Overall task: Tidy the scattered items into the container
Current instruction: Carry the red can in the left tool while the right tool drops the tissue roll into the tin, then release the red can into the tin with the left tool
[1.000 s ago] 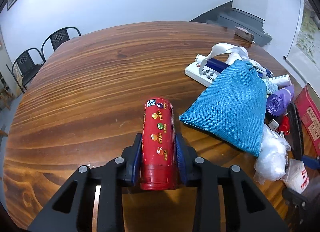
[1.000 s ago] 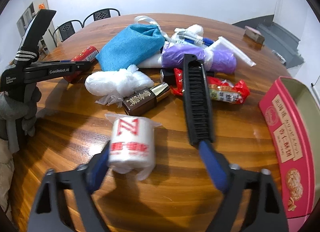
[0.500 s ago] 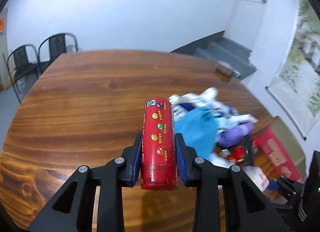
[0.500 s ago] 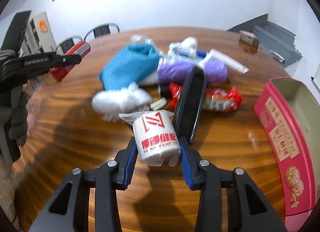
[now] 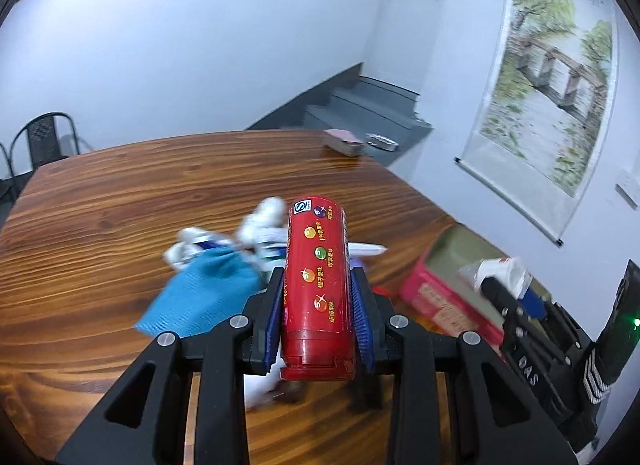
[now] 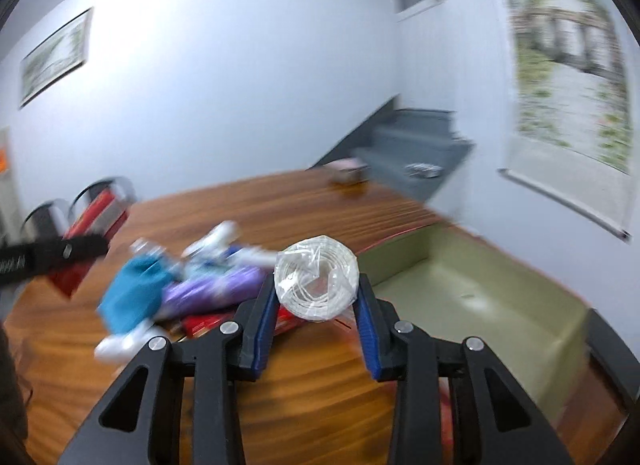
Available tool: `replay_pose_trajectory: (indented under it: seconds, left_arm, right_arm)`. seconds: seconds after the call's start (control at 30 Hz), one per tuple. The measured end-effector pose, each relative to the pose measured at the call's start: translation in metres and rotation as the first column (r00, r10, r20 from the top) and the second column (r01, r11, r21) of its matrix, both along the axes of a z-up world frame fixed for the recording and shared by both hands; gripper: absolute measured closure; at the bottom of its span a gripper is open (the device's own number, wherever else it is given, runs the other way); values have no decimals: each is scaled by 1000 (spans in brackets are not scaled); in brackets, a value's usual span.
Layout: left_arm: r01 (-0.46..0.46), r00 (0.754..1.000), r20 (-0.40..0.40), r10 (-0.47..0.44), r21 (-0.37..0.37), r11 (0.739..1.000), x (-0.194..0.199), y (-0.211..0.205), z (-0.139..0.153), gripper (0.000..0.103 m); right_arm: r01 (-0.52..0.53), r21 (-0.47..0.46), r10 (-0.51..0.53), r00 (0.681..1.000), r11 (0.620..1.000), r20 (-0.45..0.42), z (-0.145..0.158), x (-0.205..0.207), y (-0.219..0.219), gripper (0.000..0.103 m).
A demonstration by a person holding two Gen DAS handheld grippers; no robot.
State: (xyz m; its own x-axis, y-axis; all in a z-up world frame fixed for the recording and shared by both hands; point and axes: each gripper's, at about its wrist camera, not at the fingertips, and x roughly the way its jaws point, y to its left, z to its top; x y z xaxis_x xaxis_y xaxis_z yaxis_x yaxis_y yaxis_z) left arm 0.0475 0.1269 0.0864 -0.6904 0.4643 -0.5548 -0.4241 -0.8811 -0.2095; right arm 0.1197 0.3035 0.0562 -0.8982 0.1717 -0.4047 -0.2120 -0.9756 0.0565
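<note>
Both blue fingers (image 5: 276,321) of the left gripper (image 5: 318,319) press on the sides of a red tube (image 5: 317,285), which stands between them, its far end toward 12 o'clock, above the wooden table (image 5: 120,205). On the right gripper (image 6: 316,321) the jaws are closing; the fingers (image 6: 366,321) already touch a white plastic-wrapped roll (image 6: 316,277) and hold it off the table. From the right wrist view, the open red container (image 6: 480,285) with pale green inside lies at 3 o'clock of the roll. A blue cloth pouch (image 6: 134,293) and a purple roll (image 6: 208,291) lie blurred at 9 o'clock, in the heap.
</note>
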Motion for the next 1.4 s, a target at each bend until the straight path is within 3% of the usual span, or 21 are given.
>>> replay_pose_trajectory:
  seconds: [0.2, 0.43, 0.6, 0.7, 0.73, 0.77, 0.8, 1.03, 1.13, 1.3, 1.4]
  left_arm:
    - [94, 995, -11, -94, 22, 995, -6, 56, 6, 69]
    - [212, 977, 4, -212, 18, 977, -7, 120, 4, 69]
    - [268, 962, 47, -268, -2, 963, -10, 157, -10, 69]
    - [288, 956, 65, -287, -10, 958, -11, 170, -16, 69]
    - [296, 953, 70, -294, -13, 955, -11, 174, -18, 69]
    - [305, 950, 78, -303, -13, 952, -10, 178, -20, 69]
    - [312, 947, 83, -310, -11, 950, -10, 180, -22, 69]
    - [347, 931, 123, -345, 2, 938, -11, 194, -30, 69]
    - [355, 925, 137, -353, 9, 935, -10, 195, -31, 55]
    - [309, 943, 126, -309, 17, 951, -12, 184, -27, 54]
    - [248, 965, 94, -245, -26, 968, -14, 174, -21, 54]
  right_arm:
    - [176, -7, -175, 984, 984, 26, 0, -13, 61, 62]
    - [250, -160, -232, 965, 955, 124, -6, -15, 126, 62]
    - [294, -204, -273, 954, 934, 123, -10, -11, 134, 62]
    - [301, -201, -282, 952, 932, 121, -9, -13, 132, 52]
    - [303, -205, -283, 951, 931, 120, -9, -13, 132, 38]
    - [308, -207, -288, 950, 929, 121, -9, -13, 133, 18]
    - [317, -210, -298, 948, 925, 114, -8, -12, 133, 14]
    - [378, -267, -385, 922, 886, 27, -1, 8, 143, 13]
    - [392, -300, -408, 913, 869, 13, 1, 13, 148, 13]
    - [384, -288, -397, 918, 877, 16, 2, 12, 147, 13]
    - [360, -271, -372, 928, 893, 6, 2, 11, 142, 13]
